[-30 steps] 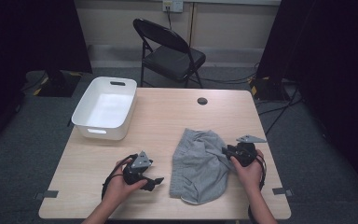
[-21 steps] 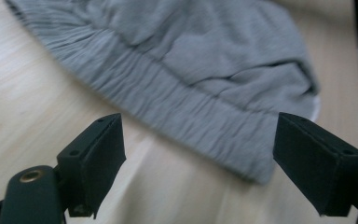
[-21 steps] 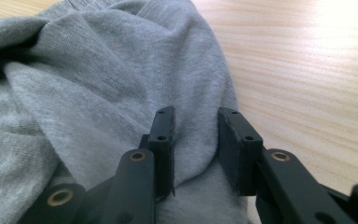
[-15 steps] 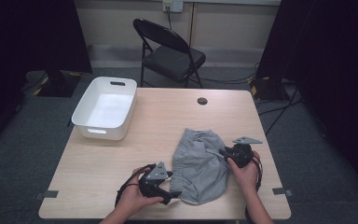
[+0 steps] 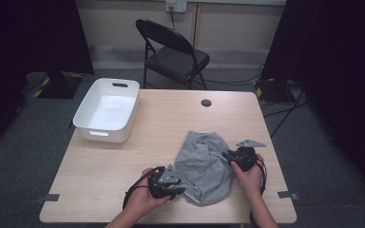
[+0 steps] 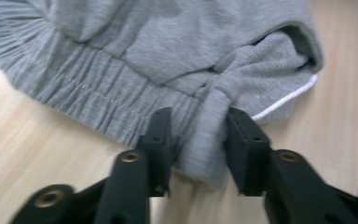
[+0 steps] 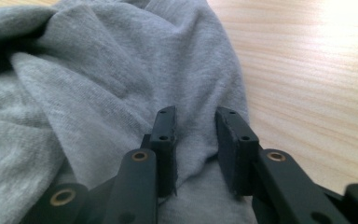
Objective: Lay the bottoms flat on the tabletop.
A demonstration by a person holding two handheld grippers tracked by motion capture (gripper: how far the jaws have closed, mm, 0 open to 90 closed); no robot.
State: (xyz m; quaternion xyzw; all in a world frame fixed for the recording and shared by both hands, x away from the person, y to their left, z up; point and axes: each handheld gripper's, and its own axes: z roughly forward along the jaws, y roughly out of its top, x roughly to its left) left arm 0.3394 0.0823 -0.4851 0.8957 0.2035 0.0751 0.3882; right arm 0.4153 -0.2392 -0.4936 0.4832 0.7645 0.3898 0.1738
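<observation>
Grey jersey shorts (image 5: 204, 166) with a gathered elastic waistband lay crumpled on the near half of a pale wooden table (image 5: 171, 123), a thin white edge showing at one corner of the cloth. The left gripper (image 5: 173, 187) sat at the shorts' near left edge; in the left gripper view its two black jaws had just been closing and pinched a bunched fold of the waistband (image 6: 200, 135) between them, the cloth pressed by both pads. The right gripper (image 5: 229, 156), carrying a grey three-cornered plate on top, sat at the shorts' right edge; in the right gripper view its jaws clamped a ridge of the grey fabric (image 7: 193, 154) that ran up between the pads. Each gripper was held in one of the person's hands, the forearms entering from the bottom of the high view. Well apart from the shorts, at the table's far left corner, stood a white plastic bin (image 5: 88, 121) with cut-out handles. A small dark round disc (image 5: 206, 102) sat on the table's far edge. Beyond the table stood a black folding chair (image 5: 173, 54) on grey carpet, with cables trailing along the floor to the right.
</observation>
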